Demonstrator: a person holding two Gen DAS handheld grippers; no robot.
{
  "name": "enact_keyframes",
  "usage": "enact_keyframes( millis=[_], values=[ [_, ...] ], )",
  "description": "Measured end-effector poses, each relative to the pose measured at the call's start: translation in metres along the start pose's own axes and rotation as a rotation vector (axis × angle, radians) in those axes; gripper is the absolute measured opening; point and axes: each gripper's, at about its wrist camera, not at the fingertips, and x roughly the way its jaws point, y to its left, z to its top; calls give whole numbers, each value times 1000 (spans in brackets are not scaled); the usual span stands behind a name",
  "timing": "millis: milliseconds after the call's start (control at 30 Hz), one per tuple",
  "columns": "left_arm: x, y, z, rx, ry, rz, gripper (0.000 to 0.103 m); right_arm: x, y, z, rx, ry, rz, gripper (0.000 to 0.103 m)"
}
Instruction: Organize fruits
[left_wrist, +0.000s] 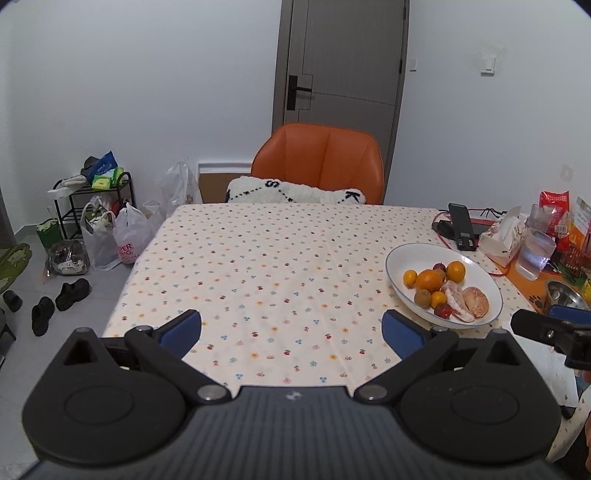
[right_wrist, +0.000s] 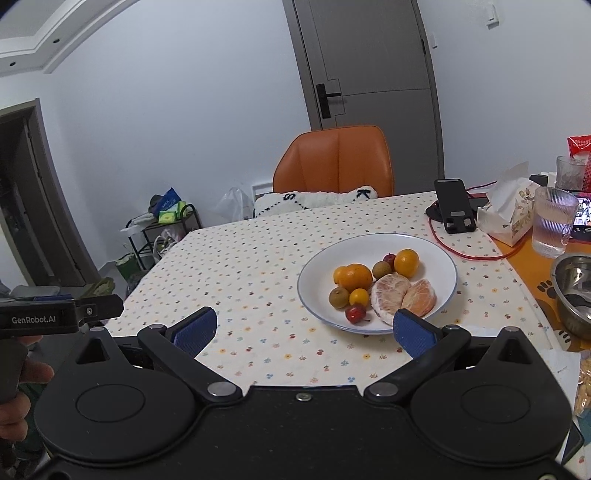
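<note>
Nearest, left gripper (left_wrist: 291, 328) and right gripper (right_wrist: 304, 330): blue-padded jaws wide, empty, above the dotted tablecloth (left_wrist: 266, 266). Right of centre, glossy white plate (right_wrist: 321, 266) bearing oranges, peeled citrus (right_wrist: 390, 294), small red fruits. Ribbed glass (right_wrist: 554, 225) at far right. Left view alone: shoes (left_wrist: 61, 299) on the floor.

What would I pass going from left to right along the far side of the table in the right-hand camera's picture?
Orange padded chair → black phone on its stand → white paper tissue pack with a printed pattern → clear ribbed drinking glass.
</note>
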Motion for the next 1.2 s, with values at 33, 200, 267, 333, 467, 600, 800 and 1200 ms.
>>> enact_keyframes(
  millis=[33,200,267,333,467,600,800,1200],
  values=[
    [-4,1,0,2,-4,1,103,-3,1,0,0,-1,-2,103],
    [-19,10,0,-25,-19,7,103,-12,8,1,-11,-4,-16,103],
    [-26,13,0,-24,-27,13,103,-16,12,1,-18,-6,-15,103],
    [-30,15,-1,-19,-32,15,103,-20,16,0,-27,-10,-15,103],
    [-35,19,0,-14,-39,15,103,-24,23,-1,-33,-8,-1,103],
    [-37,25,0,1,-45,20,103,-27,29,-2,-47,-6,18,103],
    [-41,36,5,-13,-61,46,103,-31,35,-3,-55,-9,45,103],
    [-38,38,3,-6,-41,32,103,-32,35,-2,-60,-9,49,103]
  ],
)
